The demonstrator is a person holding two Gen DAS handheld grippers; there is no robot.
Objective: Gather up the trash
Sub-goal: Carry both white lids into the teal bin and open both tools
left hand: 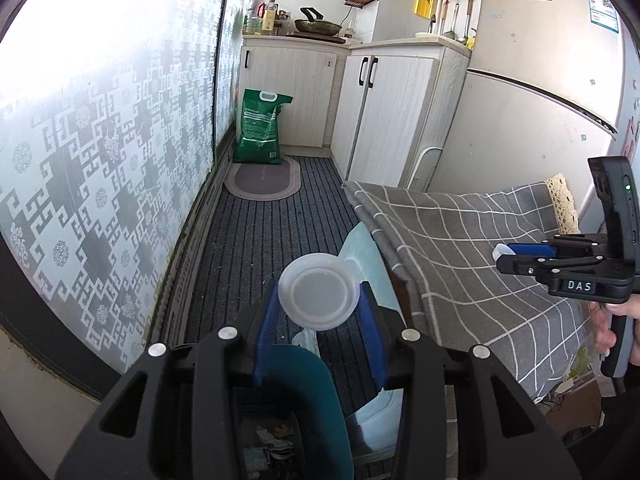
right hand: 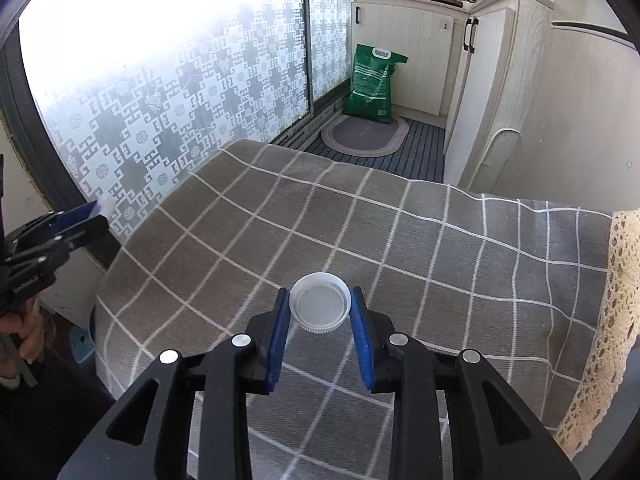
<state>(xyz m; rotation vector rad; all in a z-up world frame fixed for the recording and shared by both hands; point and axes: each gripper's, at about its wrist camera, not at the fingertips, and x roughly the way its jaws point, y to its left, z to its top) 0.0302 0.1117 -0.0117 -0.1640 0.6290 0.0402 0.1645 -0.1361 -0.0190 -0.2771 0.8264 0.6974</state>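
Carrying a white cap (left hand: 319,290) in the left gripper (left hand: 320,312) above the teal bin (left hand: 320,400), its jaws clamped, you next release it there, then bring over the right gripper (right hand: 320,316), jaws pinching a second cap (right hand: 320,302) over the checked desk (right hand: 440,248).

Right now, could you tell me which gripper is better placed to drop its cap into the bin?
Left. The left gripper holds its cap over the floor with the bin just below; the right gripper holds its cap over the table.
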